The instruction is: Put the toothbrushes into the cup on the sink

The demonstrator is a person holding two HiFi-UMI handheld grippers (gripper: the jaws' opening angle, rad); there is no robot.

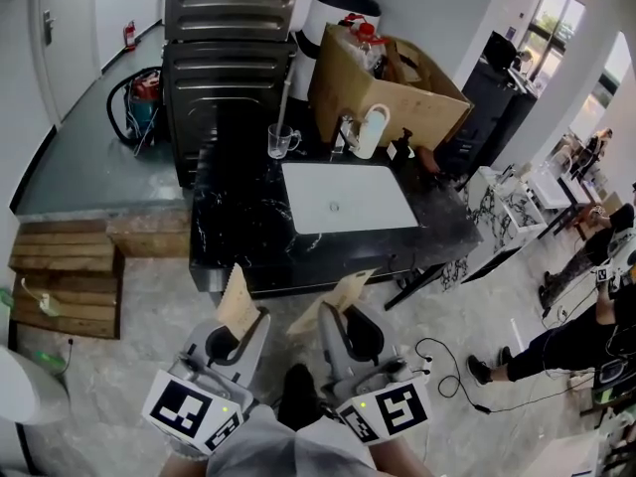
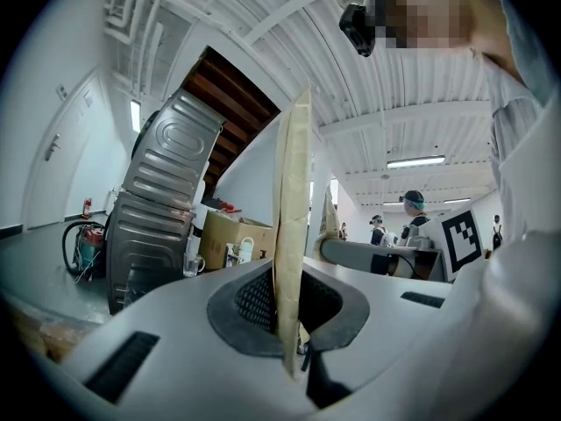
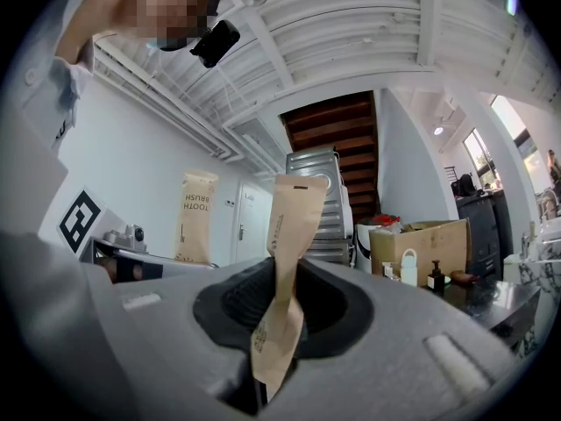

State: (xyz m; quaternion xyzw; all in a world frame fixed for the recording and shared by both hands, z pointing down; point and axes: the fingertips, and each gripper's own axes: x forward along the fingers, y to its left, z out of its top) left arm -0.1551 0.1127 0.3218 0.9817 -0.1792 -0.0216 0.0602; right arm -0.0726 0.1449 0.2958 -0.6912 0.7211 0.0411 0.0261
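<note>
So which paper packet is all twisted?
The packet in the right gripper: it twists where the jaws pinch it. The packet in the left gripper stands straight and flat.

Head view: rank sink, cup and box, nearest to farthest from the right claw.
From the right claw, shut on a packet:
1. Sink: straight ahead, middle of the counter.
2. Cup: at the sink's back left corner.
3. Box: behind the sink, to the right.
</note>
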